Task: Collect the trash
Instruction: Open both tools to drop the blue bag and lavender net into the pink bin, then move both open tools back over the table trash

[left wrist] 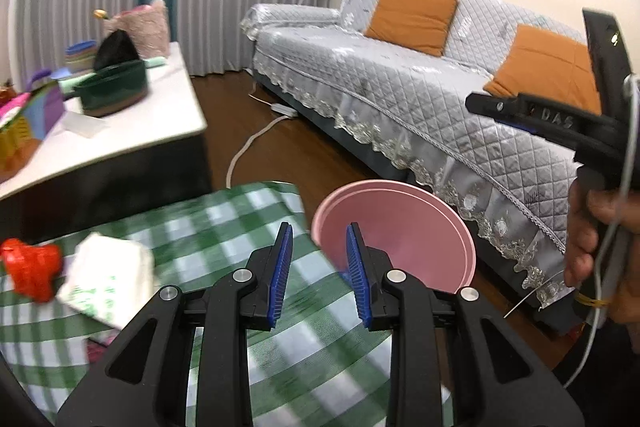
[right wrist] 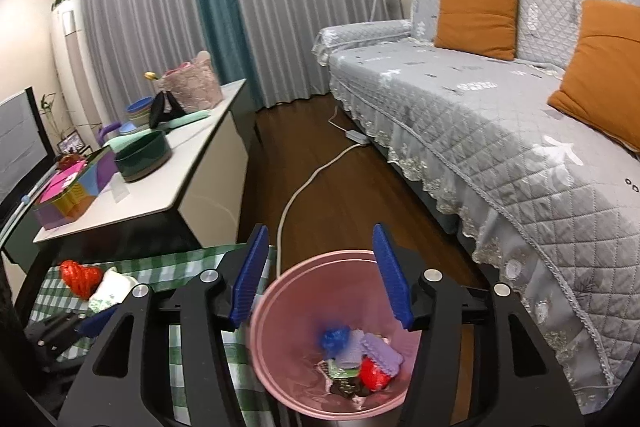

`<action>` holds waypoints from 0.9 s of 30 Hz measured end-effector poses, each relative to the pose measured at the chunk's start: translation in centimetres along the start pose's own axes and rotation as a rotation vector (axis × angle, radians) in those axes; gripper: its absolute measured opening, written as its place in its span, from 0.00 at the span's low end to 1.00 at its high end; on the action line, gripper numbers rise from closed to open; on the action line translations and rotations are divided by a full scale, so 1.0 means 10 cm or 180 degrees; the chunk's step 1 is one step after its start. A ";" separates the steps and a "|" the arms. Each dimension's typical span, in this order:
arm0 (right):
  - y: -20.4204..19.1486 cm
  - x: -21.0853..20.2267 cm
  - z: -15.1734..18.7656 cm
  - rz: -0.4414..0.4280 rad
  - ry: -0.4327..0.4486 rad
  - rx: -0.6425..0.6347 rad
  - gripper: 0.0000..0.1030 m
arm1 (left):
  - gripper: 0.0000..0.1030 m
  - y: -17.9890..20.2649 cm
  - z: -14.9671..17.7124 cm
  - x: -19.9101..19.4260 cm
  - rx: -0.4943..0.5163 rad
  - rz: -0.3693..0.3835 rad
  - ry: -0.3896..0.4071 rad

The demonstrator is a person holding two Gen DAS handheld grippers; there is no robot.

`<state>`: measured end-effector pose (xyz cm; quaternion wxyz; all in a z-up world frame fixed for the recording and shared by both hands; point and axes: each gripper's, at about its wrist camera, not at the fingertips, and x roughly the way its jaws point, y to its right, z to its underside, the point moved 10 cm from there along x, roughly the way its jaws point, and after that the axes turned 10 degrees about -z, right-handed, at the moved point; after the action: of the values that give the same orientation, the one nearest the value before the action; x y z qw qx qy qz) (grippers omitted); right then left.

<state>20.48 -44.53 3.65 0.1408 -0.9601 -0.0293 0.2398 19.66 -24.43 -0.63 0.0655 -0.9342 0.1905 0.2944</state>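
Both tongs are seen with their blue pads apart and nothing between them. From the right wrist view, the right gripper (right wrist: 320,279) is held directly above the pink bin (right wrist: 280,379), which is taken as the landmark. Inside the bin, a blue crumpled piece (right wrist: 334,337), a purple ridged piece (right wrist: 380,351), a red piece (right wrist: 374,375) and some darker scraps are seen at the bottom.

From the left wrist view, the left gripper (left wrist: 318,267) is held over the edge of the green checked cloth (left wrist: 224,227), just to the left of the bin's rim. On that cloth, further left of the bin, a red crumpled item (left wrist: 32,267) and a white printed wrapper (left wrist: 108,275) are left lying, touching or nearly touching each other. These two are judged to be the trash not yet collected. The left view is blurred by motion, so finer detail of the wrapper cannot be told.

Several risks are judged from here. The red item and the wrapper lie so close together that one could be nudged away, or off the cloth, while the other is pinched. The cloth itself could be caught between the pads along with a flat wrapper and dragged. The bin stands on the floor beside the cloth's edge and could be tipped if its rim is struck during a carry. The two tools are near each other over the bin, so a collision is possible if both are brought in at once.
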 end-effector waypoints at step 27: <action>-1.33 0.28 0.34 -0.0744 -0.0145 -0.0497 0.53 | 0.23 -1.98 0.36 -0.78 -0.0619 -0.0913 0.0104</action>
<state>21.51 -30.54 3.35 0.0920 -0.9525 -0.1627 0.2405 19.71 -2.88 1.17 0.0131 -0.9584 0.0269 0.2838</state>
